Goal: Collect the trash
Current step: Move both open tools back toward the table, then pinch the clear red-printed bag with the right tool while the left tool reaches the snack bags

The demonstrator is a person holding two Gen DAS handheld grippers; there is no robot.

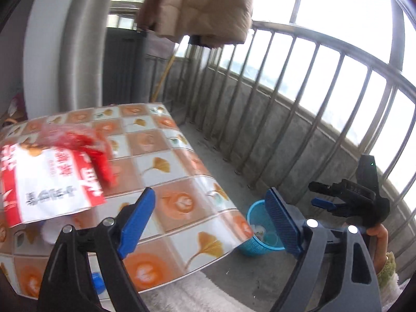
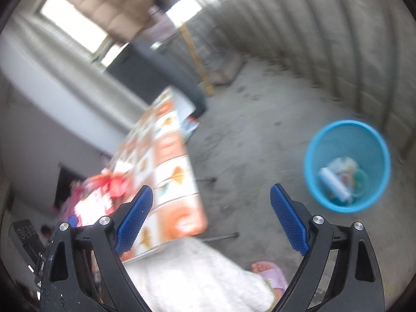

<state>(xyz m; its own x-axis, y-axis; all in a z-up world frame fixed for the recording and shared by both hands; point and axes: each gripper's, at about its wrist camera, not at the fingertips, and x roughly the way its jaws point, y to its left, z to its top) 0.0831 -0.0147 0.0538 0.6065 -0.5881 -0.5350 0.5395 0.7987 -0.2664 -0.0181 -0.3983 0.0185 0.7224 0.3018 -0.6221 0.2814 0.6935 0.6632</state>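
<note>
Bag (image 1: 49,179) lies on table (image 1: 166,182); bin (image 2: 347,165) stands on floor right of it.

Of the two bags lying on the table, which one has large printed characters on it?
The red-and-white bag, nearer the camera, carries the printed characters; the crumpled translucent red bag behind it shows none.

Concrete balcony floor (image 2: 260,130), metal railing (image 1: 299,83), bright daylight, tile-patterned table (image 1: 161,156)

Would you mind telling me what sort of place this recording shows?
Most likely an enclosed home balcony: a metal railing over a low concrete wall, a quilted coat hung up overhead, and a bare concrete floor.
</note>
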